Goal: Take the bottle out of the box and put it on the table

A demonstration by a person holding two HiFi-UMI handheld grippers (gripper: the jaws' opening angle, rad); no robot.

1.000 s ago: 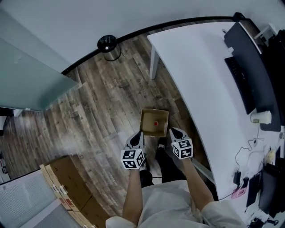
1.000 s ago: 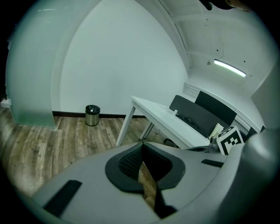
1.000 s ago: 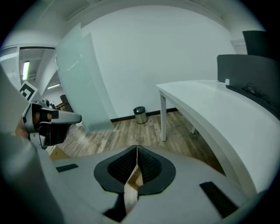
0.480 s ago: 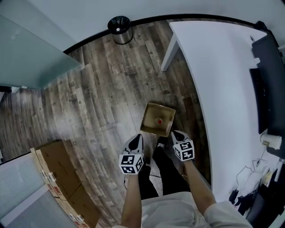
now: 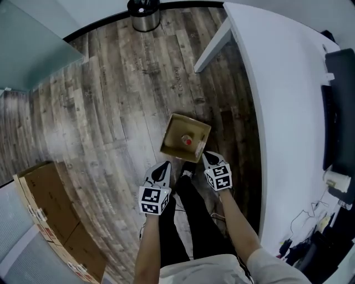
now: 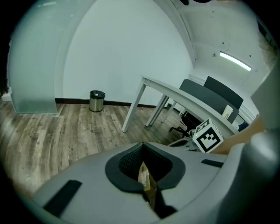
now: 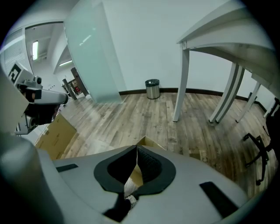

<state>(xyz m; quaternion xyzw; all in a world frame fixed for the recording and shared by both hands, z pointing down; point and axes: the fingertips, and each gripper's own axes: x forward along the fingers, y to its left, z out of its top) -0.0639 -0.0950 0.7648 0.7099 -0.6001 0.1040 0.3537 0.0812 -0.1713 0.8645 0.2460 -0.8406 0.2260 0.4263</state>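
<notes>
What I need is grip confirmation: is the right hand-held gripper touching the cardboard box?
Touching. In the right gripper view, the right hand-held gripper is shut on the cardboard box, whose edge sits pinched between its jaws.

My head view looks steeply down on the floor (image 5: 111, 111); both gripper views look forward, low over it, all sharing box (image 5: 173, 133) and bin (image 5: 143, 14).

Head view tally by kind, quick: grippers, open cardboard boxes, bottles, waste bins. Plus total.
Grey two-jaw grippers: 2 (left gripper, right gripper)
Small open brown cardboard box: 1
Red-capped bottle inside that box: 1
Round metal waste bin: 1
Total: 5
</notes>
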